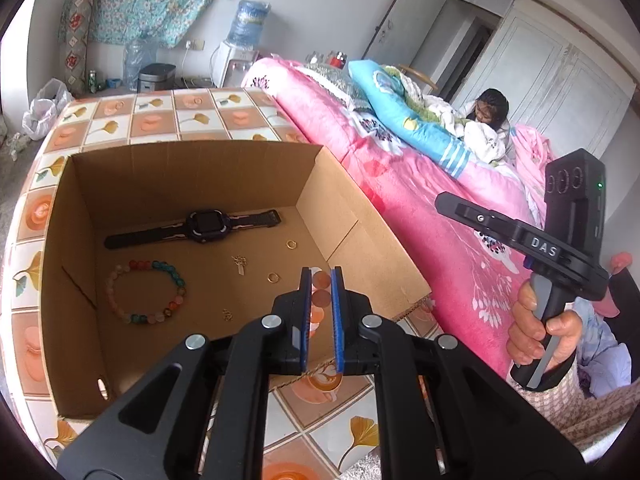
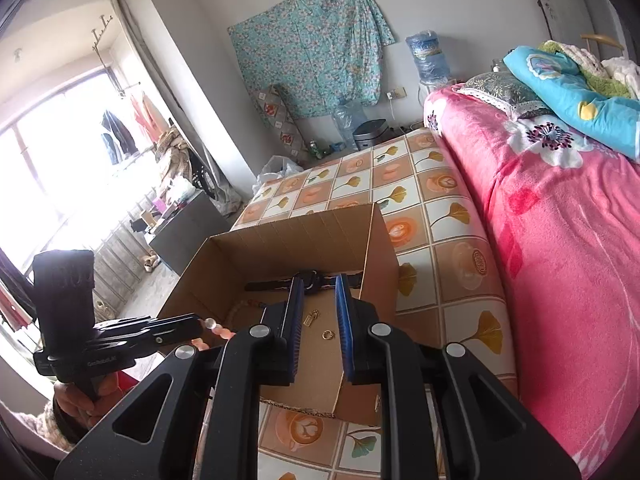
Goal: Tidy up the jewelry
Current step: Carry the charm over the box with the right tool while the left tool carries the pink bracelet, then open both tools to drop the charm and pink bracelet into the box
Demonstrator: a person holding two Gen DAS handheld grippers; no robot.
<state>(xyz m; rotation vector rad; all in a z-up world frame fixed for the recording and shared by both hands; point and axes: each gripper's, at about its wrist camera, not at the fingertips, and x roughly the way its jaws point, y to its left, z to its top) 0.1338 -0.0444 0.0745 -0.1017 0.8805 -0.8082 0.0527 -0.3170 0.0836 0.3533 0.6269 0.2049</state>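
Most pieces look sorted: cardboard box [image 1: 192, 184] on the surface [image 1: 200, 116] holds a watch [image 1: 200, 226], a multicolour bracelet [image 1: 162, 266], a pendant [image 1: 240, 264] and two gold rings [image 1: 291, 244]. Left tool [image 1: 321, 274], over the box's near edge, is clamped on a peach bead strand [image 1: 321, 299], which still has to go in. Right tool [image 2: 320, 278]: pads slightly apart, empty.
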